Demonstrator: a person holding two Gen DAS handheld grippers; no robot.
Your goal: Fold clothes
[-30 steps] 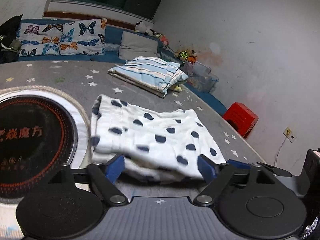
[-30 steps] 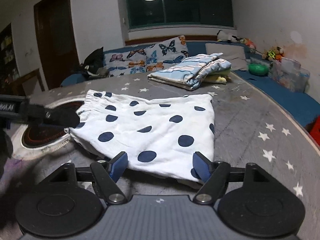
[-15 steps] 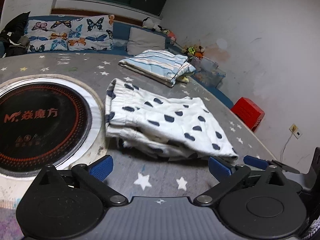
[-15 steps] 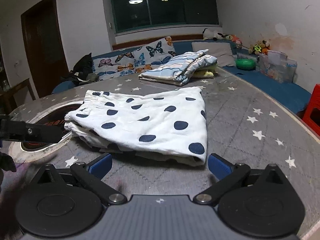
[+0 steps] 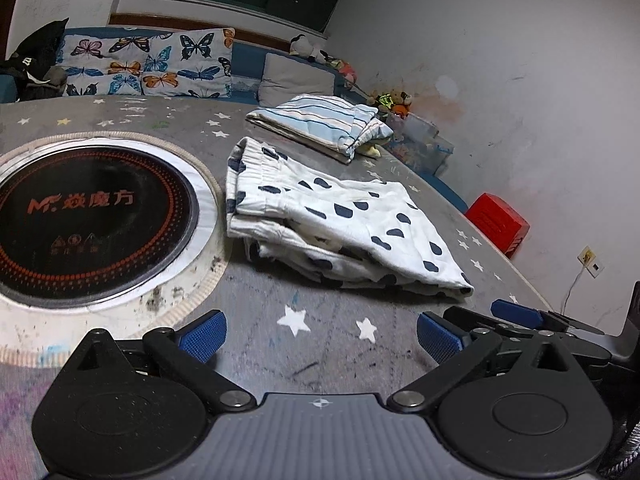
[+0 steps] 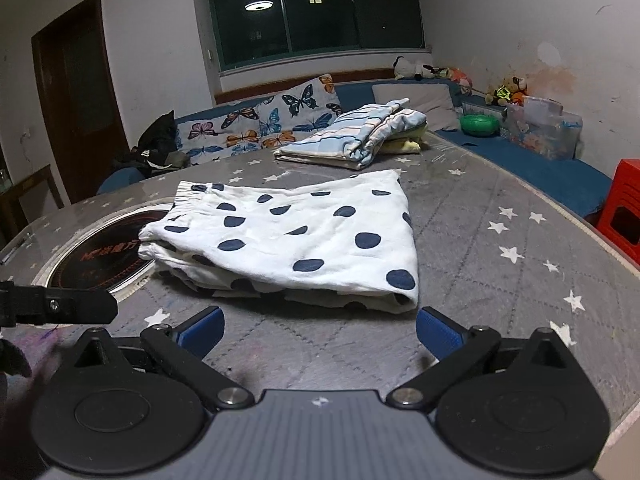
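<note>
White shorts with dark blue dots (image 5: 340,220) (image 6: 296,240) lie folded flat on the grey star-patterned table (image 5: 320,340) (image 6: 500,248), waistband toward the far left. My left gripper (image 5: 318,334) stands open just short of their near edge, nothing between its blue pads. My right gripper (image 6: 320,330) is open too, a little back from the folded near edge, empty. The right gripper's blue fingertips (image 5: 516,312) show at the right edge of the left wrist view. A black finger of the left gripper (image 6: 60,306) shows at the left of the right wrist view.
A folded blue-striped garment (image 5: 320,124) (image 6: 356,136) lies farther back on the table. A round black induction plate (image 5: 88,220) (image 6: 104,256) is set into the table left of the shorts. Butterfly cushions (image 5: 148,64), a bench with toys and a red stool (image 5: 496,220) ring the table.
Both grippers let go of the shorts' near edge, opened wide and drew back toward me. The shorts now lie folded and free on the table.
</note>
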